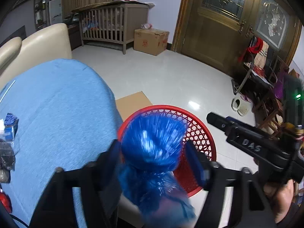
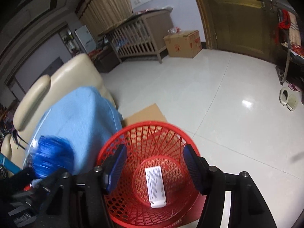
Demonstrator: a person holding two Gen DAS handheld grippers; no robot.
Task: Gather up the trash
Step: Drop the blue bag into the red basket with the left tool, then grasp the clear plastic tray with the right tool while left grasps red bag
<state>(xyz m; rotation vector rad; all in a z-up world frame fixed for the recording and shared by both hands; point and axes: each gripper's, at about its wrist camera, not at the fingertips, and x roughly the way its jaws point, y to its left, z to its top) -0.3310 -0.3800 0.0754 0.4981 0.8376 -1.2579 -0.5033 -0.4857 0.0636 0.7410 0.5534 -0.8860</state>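
A: See the left tool? Its fingers are spread wide with that crinkly blue bag blurred between them. I can't tell whether the pads are pinching it or have let it go.

B: From where I stand it sits right over the near rim of the red basket, on the side toward the blue-covered surface. The right tool is parted too, holding nothing, hovering straight above the basket's mouth.

A: There's already a white tube lying on the basket's bottom. More bits wait on the blue cover, far from the basket.

B: My worry is the bag itself. It's light and puffy, so I'd guess it could catch the rim and slide down between basket and cover.

A: Or a finger clips the rim and tips the whole basket onto the cardboard beneath it.
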